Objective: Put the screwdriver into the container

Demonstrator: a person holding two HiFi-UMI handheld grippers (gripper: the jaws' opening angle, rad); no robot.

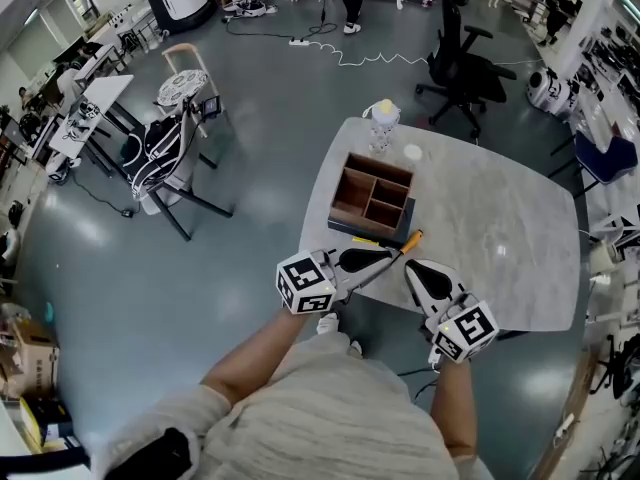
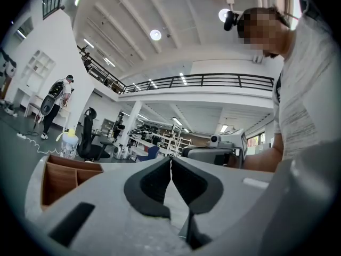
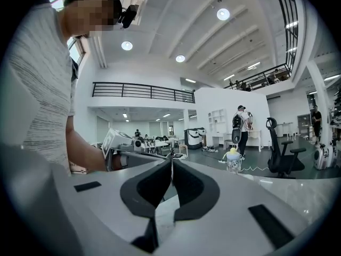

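Note:
The wooden container [image 1: 372, 196], split into compartments, stands on the grey table [image 1: 500, 228] towards its left side. The screwdriver [image 1: 408, 239], with an orange handle, lies on the table just in front of the container's near edge. My left gripper [image 1: 398, 252] is shut and empty, its tips right beside the orange handle. My right gripper [image 1: 409, 265] is shut and empty too, at the table's near edge, close to the left one. In the left gripper view the container [image 2: 61, 177] shows at the left; the screwdriver is hidden there.
A clear bottle with a yellow cap [image 1: 382, 123] and a small white disc [image 1: 413, 152] stand behind the container. A black office chair [image 1: 465, 68] is beyond the table, a stand with cables [image 1: 165, 158] to the left. A person [image 3: 241, 129] stands far off.

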